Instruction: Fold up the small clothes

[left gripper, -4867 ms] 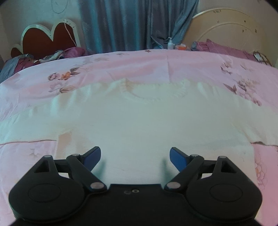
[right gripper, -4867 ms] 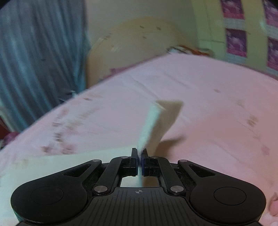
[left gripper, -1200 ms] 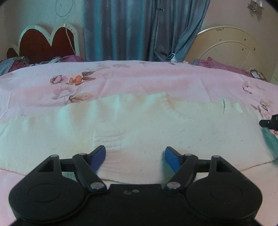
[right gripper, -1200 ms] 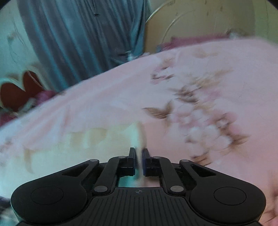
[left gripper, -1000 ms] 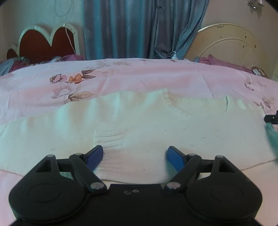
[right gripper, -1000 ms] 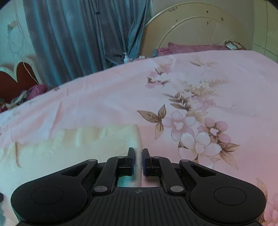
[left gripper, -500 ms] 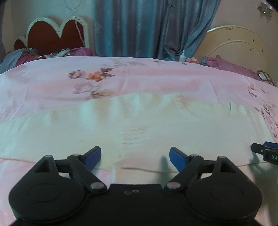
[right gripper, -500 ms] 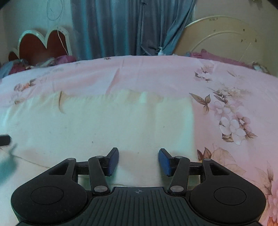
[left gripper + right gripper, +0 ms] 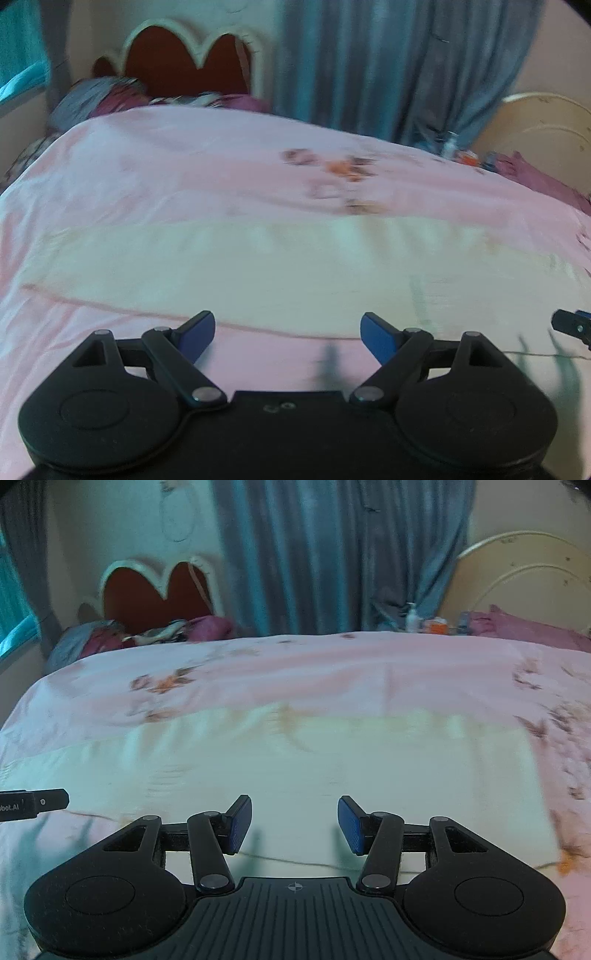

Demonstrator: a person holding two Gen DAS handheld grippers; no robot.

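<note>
Over the pink bedspread (image 9: pixel 332 672) we held both grippers, left gripper (image 9: pixel 288 334) and right gripper (image 9: pixel 294 823), jaws spread and empty above the cream garment (image 9: pixel 295 760).

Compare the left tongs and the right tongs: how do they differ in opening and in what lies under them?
The left tongs gape wider than the right tongs. The left tongs hang over the pink bedsheet at the cream garment's near edge; the right tongs hang over the garment itself. Both are open, hold nothing and have blue pads.

Pink floral bed (image 9: pixel 295 672); blue curtain (image 9: pixel 332 554) behind; red scalloped headboard (image 9: pixel 155 590) left; cream headboard (image 9: pixel 517 579) right; pale wall (image 9: pixel 110 524).
</note>
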